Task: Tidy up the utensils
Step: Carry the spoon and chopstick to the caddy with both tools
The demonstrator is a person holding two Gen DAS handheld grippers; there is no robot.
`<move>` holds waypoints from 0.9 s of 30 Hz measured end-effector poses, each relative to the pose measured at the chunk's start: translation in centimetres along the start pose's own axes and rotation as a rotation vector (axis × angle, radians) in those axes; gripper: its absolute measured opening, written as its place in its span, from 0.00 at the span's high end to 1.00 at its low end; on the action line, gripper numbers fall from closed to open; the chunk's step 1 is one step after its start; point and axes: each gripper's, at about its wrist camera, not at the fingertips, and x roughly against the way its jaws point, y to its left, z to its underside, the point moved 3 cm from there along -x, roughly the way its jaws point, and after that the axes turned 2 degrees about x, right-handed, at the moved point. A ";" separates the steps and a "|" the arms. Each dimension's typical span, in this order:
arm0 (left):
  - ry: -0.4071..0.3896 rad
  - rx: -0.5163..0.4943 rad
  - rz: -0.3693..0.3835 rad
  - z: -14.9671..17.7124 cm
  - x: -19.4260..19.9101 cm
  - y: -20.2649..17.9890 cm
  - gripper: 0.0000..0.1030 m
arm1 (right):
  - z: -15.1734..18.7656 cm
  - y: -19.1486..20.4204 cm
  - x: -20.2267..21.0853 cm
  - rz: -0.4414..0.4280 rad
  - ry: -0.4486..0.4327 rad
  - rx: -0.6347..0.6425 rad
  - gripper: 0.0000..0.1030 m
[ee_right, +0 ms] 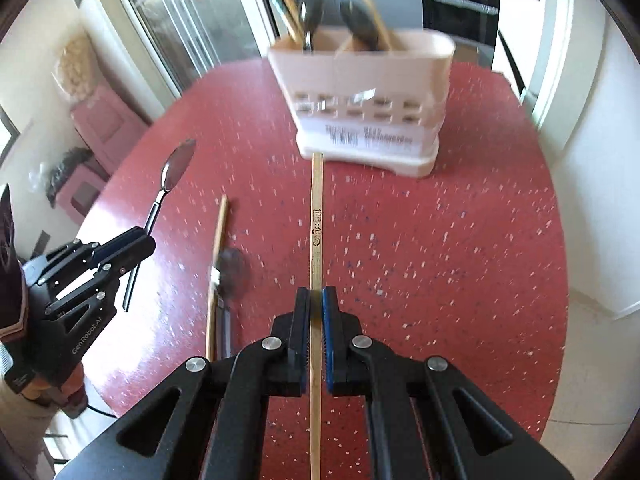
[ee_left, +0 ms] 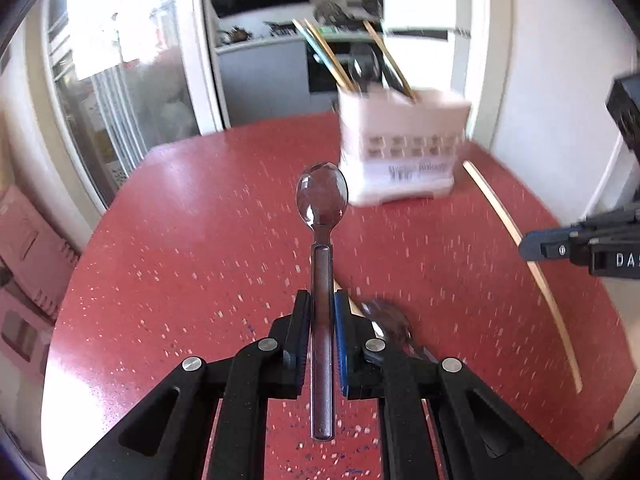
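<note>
- My left gripper is clamped on the handle of a shiny steel spoon, bowl forward, above the speckled red table; the grip sits mid-handle, so I judge it could pivot.
- My right gripper pinches a thin pale wooden chopstick pointing toward the pale pink slotted plastic utensil caddy; so slim a stick may twist or slip.
- Both loads heading for the caddy at once risk a collision or tipping it.
- Another chopstick and dark spoon lie on the table, easily knocked.
</note>
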 end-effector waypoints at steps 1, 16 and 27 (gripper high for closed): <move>-0.020 0.019 0.004 -0.3 0.5 0.1 0.60 | -0.2 0.2 0.1 -0.005 -0.018 -0.004 0.94; -0.313 0.239 0.152 -13.7 1.7 0.2 0.60 | -8.3 -2.3 7.2 -0.048 -0.343 -0.079 0.94; -0.411 0.289 0.186 -20.3 -3.4 -1.5 0.60 | -16.3 -5.1 8.8 -0.067 -0.519 -0.097 0.94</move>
